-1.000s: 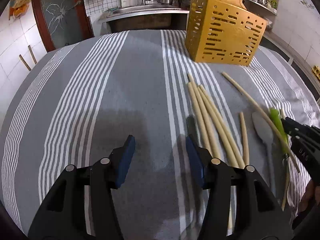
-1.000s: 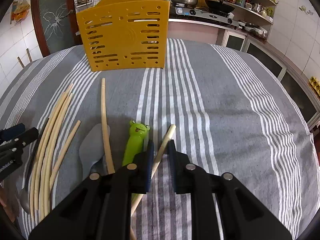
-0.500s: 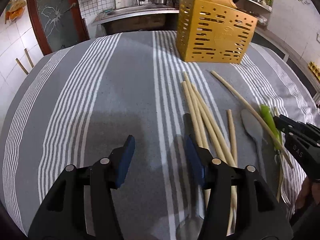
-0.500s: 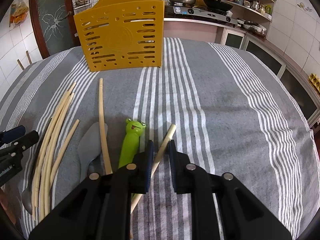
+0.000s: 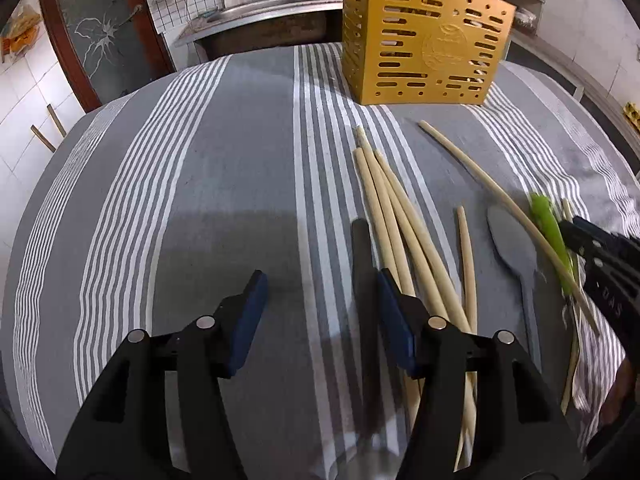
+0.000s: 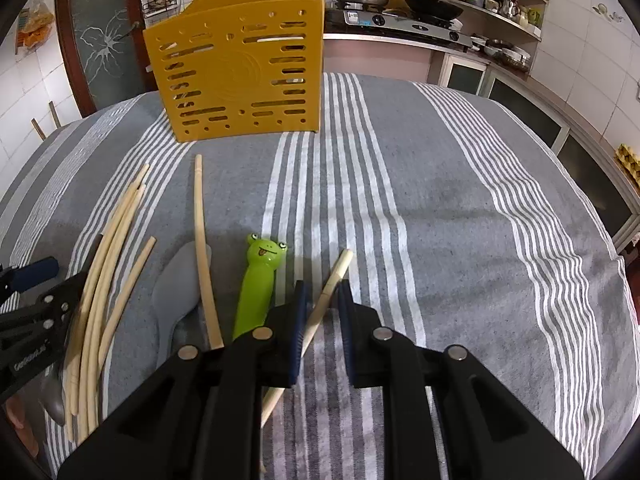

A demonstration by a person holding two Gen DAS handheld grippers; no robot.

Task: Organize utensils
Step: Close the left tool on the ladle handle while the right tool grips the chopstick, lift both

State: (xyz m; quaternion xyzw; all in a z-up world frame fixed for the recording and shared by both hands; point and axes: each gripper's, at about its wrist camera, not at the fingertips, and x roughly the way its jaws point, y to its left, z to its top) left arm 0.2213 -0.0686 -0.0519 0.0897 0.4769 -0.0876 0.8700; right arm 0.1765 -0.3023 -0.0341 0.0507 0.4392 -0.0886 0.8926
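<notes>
Slightly wider than a second ago, the left hand-held gripper has just been opening, its blue pads empty over the grey striped cloth on the bench; a dark handle lies by its right pad. The right hand-held gripper is nearly closed, and a pale wooden chopstick runs between its pads (contact unclear). A green frog-headed utensil lies lower centre; the perforated yellow plastic holder stands upper left.
</notes>
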